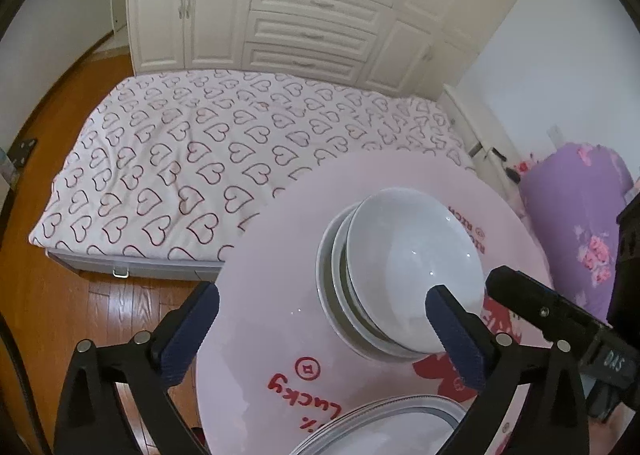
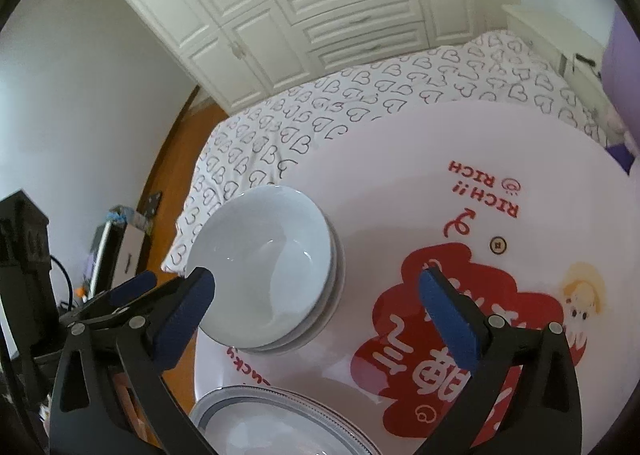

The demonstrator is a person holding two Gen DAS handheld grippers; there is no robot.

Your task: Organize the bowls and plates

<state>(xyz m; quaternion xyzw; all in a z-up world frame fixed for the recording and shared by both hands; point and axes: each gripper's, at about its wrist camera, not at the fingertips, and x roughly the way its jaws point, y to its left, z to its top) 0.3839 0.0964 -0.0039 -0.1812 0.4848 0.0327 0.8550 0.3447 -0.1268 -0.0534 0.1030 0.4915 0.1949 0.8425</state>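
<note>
A stack of white bowls (image 1: 404,271) stands on the round pink table (image 1: 280,287); it also shows in the right wrist view (image 2: 264,267). A stack of grey-rimmed plates (image 1: 384,427) lies at the table's near edge, also seen in the right wrist view (image 2: 276,423). My left gripper (image 1: 324,335) is open and empty, just short of the bowls. My right gripper (image 2: 320,315) is open and empty, above the table to the right of the bowls; it shows at the right of the left wrist view (image 1: 560,319).
A bed with a heart-print cover (image 1: 208,159) lies beyond the table, white wardrobes (image 1: 288,3) behind it. A purple bundle (image 1: 576,223) stands right of the table. Wooden floor (image 1: 52,311) lies to the left. The table (image 2: 420,183) carries red print.
</note>
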